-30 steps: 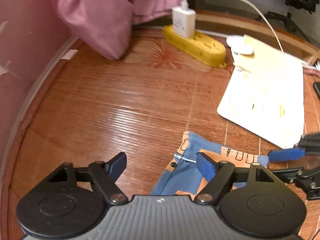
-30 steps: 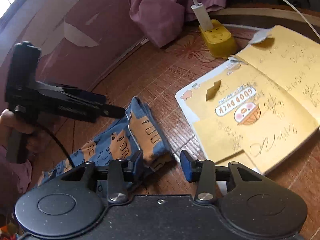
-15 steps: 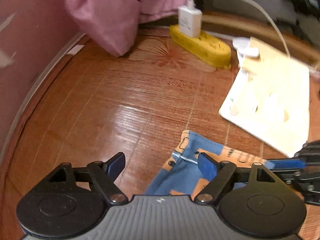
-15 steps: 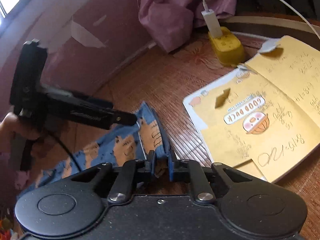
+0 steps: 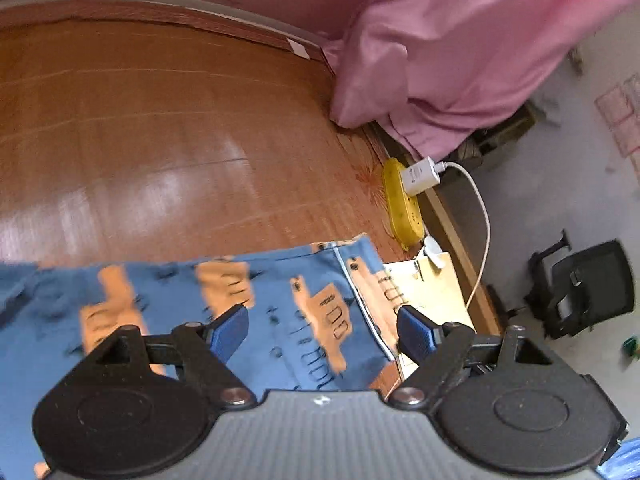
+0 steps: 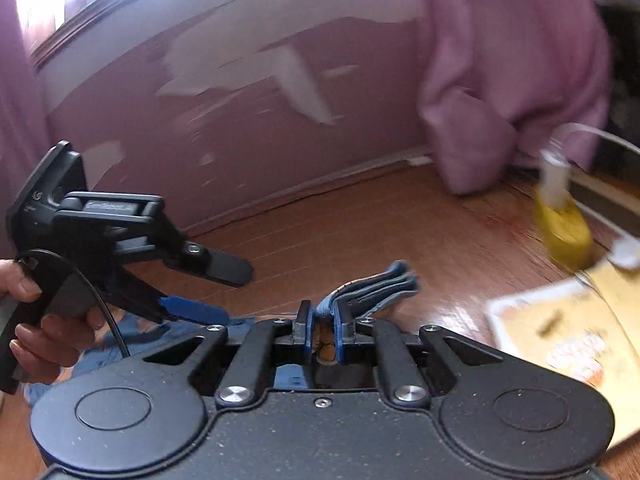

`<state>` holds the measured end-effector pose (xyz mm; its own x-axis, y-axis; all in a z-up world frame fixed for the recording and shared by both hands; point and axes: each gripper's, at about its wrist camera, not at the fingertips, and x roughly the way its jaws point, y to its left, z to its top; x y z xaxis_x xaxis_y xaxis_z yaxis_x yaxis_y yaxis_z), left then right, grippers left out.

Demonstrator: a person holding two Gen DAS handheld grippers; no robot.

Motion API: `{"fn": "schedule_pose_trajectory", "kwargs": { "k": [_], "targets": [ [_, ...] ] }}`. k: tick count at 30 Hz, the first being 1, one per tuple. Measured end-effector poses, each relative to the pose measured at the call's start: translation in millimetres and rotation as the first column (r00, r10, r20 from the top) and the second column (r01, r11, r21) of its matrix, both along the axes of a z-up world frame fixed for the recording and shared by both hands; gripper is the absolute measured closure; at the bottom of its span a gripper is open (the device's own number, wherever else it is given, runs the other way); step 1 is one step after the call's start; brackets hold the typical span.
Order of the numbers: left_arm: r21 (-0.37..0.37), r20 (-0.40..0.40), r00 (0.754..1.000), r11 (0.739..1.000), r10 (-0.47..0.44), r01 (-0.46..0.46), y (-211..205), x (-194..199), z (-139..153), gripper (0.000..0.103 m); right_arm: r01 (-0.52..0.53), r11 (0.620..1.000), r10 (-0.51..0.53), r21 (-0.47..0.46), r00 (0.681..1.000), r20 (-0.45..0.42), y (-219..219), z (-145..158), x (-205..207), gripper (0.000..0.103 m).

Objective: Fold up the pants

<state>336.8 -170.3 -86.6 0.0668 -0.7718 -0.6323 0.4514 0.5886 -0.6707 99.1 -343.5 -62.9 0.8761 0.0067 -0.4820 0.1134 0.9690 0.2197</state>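
The right gripper [image 6: 320, 330] has its blue-padded fingers clamped on a bunched fold of the pants [image 5: 280, 312], soft blue cloth printed with orange blocky figures; the pinched layers fan out past the tips. The rest of the pants lies spread on the glossy, reddish wood-grain surface [image 5: 160, 140], its far left part blurred. The left gripper [image 5: 320, 332] hovers over the cloth with fingers spread wide, gripping nothing; a hand [image 6: 44, 340] holds its handle. Beyond sit a yellow power strip [image 5: 400, 208] with a white charger [image 5: 420, 176], a yellow notebook [image 6: 568, 344], smeared by motion, and draped pink fabric [image 5: 460, 48].
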Motion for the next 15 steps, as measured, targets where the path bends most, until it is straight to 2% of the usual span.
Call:
{"fn": "schedule_pose_trajectory", "kwargs": {
  "k": [4,7,10,12,15],
  "targets": [
    [-0.124,-0.076,0.996,0.99,0.054,-0.064,42,7,-13,0.018,-0.151,0.977,0.149,-0.151,0.989,-0.024,56,5,15,0.093],
    [-0.157,-0.115,0.991,0.984,0.07,-0.088,65,9,-27,0.017,-0.268,0.933,0.258,-0.239,0.963,-0.073,96,-1,20,0.094],
    [-0.201,-0.209,0.974,0.97,0.091,-0.134,89,5,-54,0.017,-0.36,0.893,0.335,-0.271,0.933,-0.134,125,-12,22,0.094],
    [-0.22,-0.245,0.961,0.958,0.129,-0.184,106,1,-69,0.018,-0.406,0.873,0.371,-0.271,0.912,-0.175,140,-23,21,0.094],
    [-0.234,-0.251,0.95,0.941,0.185,-0.246,121,-2,-83,0.037,-0.429,0.869,0.385,-0.245,0.899,-0.209,151,-35,24,0.095]
  ]
}}
